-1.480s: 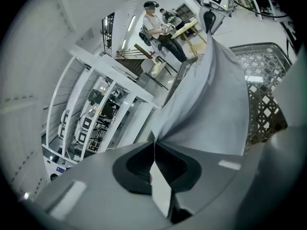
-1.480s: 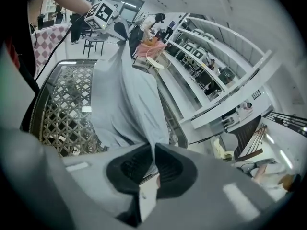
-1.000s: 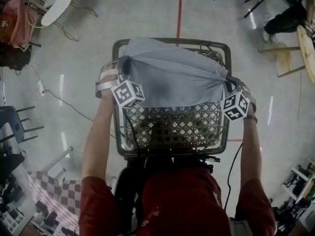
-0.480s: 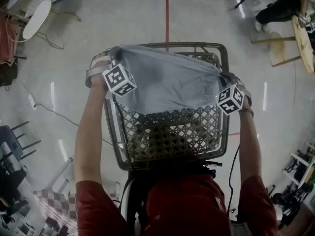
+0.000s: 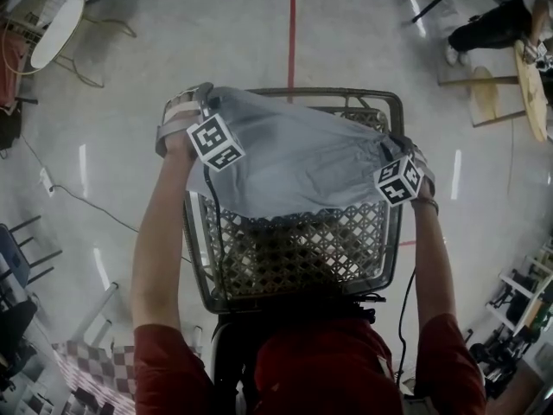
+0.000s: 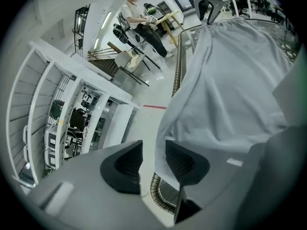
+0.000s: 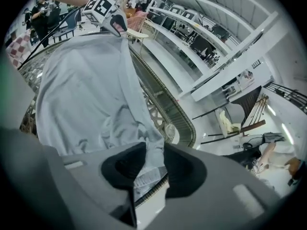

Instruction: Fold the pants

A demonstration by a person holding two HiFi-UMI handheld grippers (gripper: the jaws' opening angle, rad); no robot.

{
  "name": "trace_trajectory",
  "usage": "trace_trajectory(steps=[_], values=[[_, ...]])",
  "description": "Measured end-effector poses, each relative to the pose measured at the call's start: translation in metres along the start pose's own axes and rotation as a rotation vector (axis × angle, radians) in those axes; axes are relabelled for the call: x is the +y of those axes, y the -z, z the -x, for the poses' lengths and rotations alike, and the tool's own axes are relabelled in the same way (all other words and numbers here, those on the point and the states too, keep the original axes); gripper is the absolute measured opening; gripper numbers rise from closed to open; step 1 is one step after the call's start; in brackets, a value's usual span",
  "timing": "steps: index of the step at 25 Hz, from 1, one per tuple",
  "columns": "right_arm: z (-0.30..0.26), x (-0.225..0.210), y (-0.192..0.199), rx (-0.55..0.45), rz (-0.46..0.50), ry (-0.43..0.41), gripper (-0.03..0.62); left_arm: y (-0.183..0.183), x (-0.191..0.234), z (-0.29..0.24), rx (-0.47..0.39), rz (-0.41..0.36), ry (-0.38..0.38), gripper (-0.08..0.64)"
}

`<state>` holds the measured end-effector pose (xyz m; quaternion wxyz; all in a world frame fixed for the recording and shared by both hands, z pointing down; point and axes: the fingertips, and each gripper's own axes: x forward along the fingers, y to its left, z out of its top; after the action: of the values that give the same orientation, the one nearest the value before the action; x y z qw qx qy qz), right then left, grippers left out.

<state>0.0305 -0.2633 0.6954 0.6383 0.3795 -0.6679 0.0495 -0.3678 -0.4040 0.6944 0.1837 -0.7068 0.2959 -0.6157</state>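
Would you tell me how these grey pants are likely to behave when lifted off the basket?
Probably floppy: the pants drape over the basket and hang in soft folds. Likely light, since the cloth looks thin and creases easily. They may snag on the basket's wire mesh if dragged.

Head camera overhead; all share pants (image 5: 294, 158)

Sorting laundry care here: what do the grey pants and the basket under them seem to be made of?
Pants: thin matte light-grey cloth, perhaps cotton or a blend; it drapes in soft folds. Basket: pale lattice walls, plastic or coated wire, I cannot tell which; darker rim looks like metal tubing.
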Motion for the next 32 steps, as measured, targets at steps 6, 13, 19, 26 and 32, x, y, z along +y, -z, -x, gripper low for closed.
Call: trace_trajectory(steps=[6,13,19,26,32], values=[[0.003,0.002,-0.001,0.008,-0.013,-0.005,0.133,0.002,0.007,0.011,-0.032,0.064,-0.041,0.169],[0.025,0.006,-0.012,-0.065,-0.066,0.0,0.149,-0.005,0.026,0.052,-0.077,0.075,-0.113,0.175],[0.068,0.002,-0.036,-0.191,-0.121,0.036,0.15,-0.013,0.033,0.109,-0.122,0.193,-0.156,0.175],[0.151,0.001,-0.087,-0.517,-0.32,0.071,0.15,-0.031,0.032,0.2,-0.243,0.569,-0.27,0.175],[0.235,0.018,-0.114,-0.764,-0.412,0.056,0.15,-0.064,0.024,0.286,-0.397,0.868,-0.388,0.173]])
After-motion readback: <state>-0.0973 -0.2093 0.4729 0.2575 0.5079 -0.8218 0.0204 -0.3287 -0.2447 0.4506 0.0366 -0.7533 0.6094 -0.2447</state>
